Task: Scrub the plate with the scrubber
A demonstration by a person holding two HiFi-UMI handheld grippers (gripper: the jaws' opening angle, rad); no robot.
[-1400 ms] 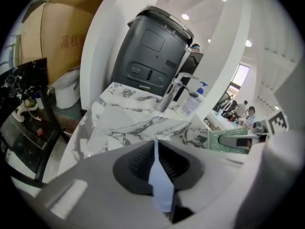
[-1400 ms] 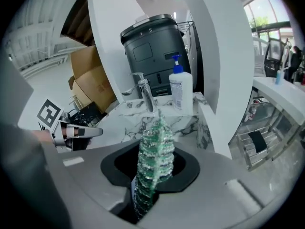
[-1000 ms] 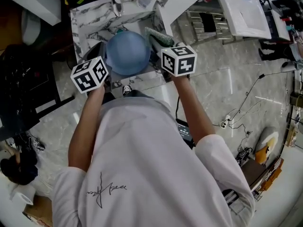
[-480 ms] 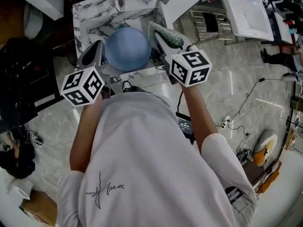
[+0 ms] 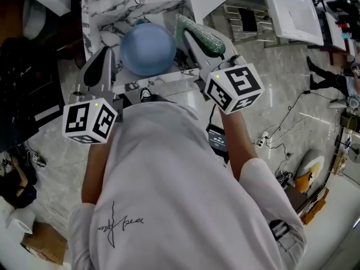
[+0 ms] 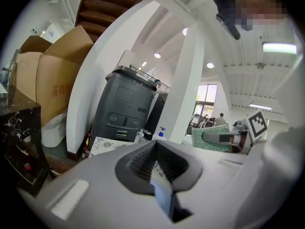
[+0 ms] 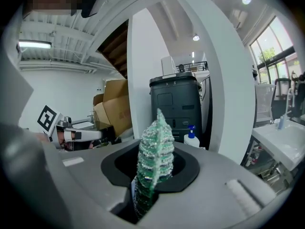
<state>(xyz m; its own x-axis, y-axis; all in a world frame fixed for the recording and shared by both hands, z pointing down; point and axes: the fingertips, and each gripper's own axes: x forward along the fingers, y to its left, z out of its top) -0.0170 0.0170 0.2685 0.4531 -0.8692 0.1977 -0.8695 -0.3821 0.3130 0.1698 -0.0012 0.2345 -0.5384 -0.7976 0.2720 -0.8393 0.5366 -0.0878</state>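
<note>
A round blue plate (image 5: 147,48) hangs above the marble sink (image 5: 98,16), and my left gripper (image 5: 112,54) is shut on its left rim. In the left gripper view only the plate's blue edge (image 6: 163,198) shows between the pads of my left gripper (image 6: 159,182). My right gripper (image 5: 190,41) is shut on the green glittery scrubber (image 5: 199,37), just right of the plate; whether the two touch I cannot tell. In the right gripper view the scrubber (image 7: 155,154) stands upright out of my right gripper (image 7: 150,187).
A dark grey bin (image 7: 178,104) and a soap bottle (image 7: 191,138) stand beyond the sink. Cardboard boxes (image 6: 52,78) sit at the left. A wire rack (image 5: 247,24) and a white table (image 5: 287,10) are to the right. Cables (image 5: 281,136) trail over the floor.
Both grippers have risen towards the head camera, carrying the plate and scrubber up. The marker cubes have spread apart and slid lower in the picture.
</note>
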